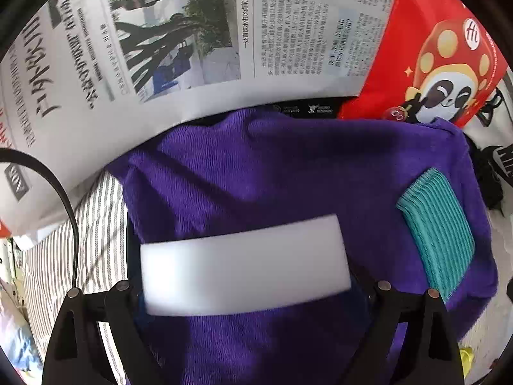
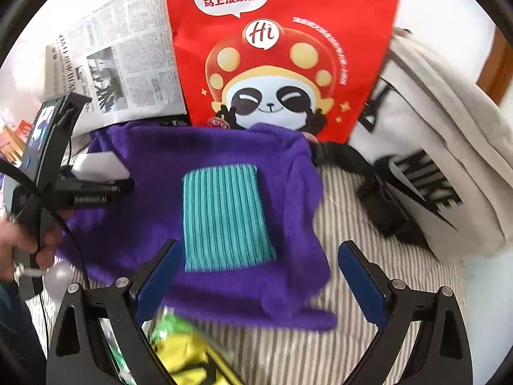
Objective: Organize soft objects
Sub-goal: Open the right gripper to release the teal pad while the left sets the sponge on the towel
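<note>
The left claw (image 1: 247, 292) stands wide around a white sponge (image 1: 245, 276) on the purple cloth (image 1: 288, 173), the right claw (image 2: 259, 276) gapes empty over a teal cloth (image 2: 224, 215) lying there, atop the striped bed (image 2: 368, 224).

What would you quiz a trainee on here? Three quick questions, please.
1. True or false: the teal pad lies on the purple cloth.
2. What sits between the fingers of the left gripper? A) white sponge B) newspaper C) backpack
3. Which animal is printed on the red bag?

Key: 1 true; 2 A; 3 a panda.
</note>
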`<state>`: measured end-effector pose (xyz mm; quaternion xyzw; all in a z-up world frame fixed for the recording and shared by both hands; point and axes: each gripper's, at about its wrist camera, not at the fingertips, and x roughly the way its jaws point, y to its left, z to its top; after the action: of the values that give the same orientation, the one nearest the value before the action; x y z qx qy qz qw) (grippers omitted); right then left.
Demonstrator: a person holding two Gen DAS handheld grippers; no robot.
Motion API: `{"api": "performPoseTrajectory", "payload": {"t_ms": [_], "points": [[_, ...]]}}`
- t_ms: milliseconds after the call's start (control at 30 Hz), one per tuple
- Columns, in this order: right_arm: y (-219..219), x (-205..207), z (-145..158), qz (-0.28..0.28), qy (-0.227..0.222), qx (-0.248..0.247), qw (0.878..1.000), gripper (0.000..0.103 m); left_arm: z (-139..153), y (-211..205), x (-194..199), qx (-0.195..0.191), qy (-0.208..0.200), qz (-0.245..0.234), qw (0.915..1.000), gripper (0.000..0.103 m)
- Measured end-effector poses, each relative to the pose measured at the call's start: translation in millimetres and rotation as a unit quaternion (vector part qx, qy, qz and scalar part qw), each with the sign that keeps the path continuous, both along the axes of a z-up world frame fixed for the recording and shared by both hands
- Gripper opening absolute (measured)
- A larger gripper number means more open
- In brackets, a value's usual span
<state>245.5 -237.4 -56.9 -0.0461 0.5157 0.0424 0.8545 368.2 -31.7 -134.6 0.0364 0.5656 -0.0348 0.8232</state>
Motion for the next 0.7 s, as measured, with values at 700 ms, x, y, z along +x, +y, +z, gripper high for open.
{"api": "performPoseTrajectory", "payload": {"t_ms": [700], "points": [[-11, -105, -1, -0.004, 0.026, -0.019, 0.999, 0.097, 36, 3, -101, -0.025, -0.008, 0.028, 0.9993, 0.092]]}}
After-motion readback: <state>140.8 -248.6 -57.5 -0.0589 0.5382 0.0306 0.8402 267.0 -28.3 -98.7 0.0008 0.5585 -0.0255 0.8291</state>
